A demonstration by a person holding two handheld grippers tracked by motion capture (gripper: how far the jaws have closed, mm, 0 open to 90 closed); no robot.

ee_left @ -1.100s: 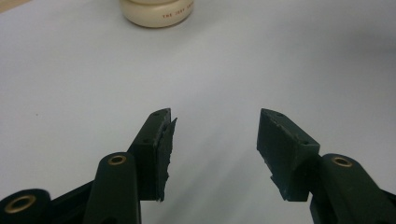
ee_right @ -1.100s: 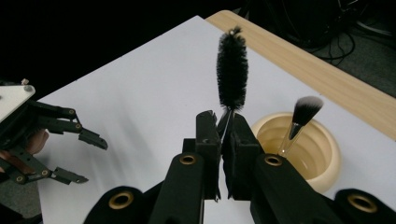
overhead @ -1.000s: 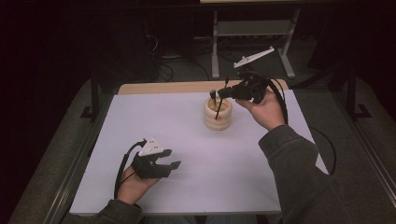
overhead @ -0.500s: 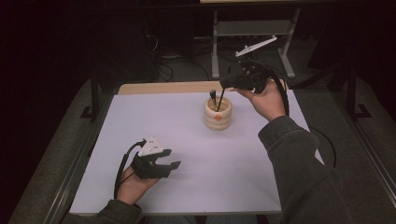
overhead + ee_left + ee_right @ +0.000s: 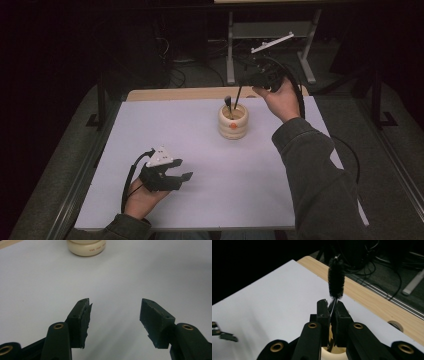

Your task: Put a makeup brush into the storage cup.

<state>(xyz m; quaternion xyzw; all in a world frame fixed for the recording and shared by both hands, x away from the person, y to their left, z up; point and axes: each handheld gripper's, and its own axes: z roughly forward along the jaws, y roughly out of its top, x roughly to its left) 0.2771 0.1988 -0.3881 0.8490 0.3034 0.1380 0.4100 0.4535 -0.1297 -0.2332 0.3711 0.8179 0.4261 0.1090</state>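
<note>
the right gripper [image 5: 332,305] is clamped on a thin black bristle brush [image 5: 336,280], jaws pressed together on its wire stem just below the bristles. in the high view the brush stem [image 5: 238,95] slants from that gripper [image 5: 254,84] down toward the mouth of the cream ribbed cup [image 5: 233,121], which stands on the white table [image 5: 200,150] near its far edge; another dark-tipped stick [image 5: 228,103] stands in the cup.

the step in hand looks like handling the brush at the cup, either lifting it out or setting it in; i cannot tell which. the next move calls for keeping the stem in line with the opening so it does not drag the rim and tip the cup.

the left gripper [image 5: 176,176] rests low at the near left, jaws apart and empty, well away from the cup [image 5: 86,247].
</note>
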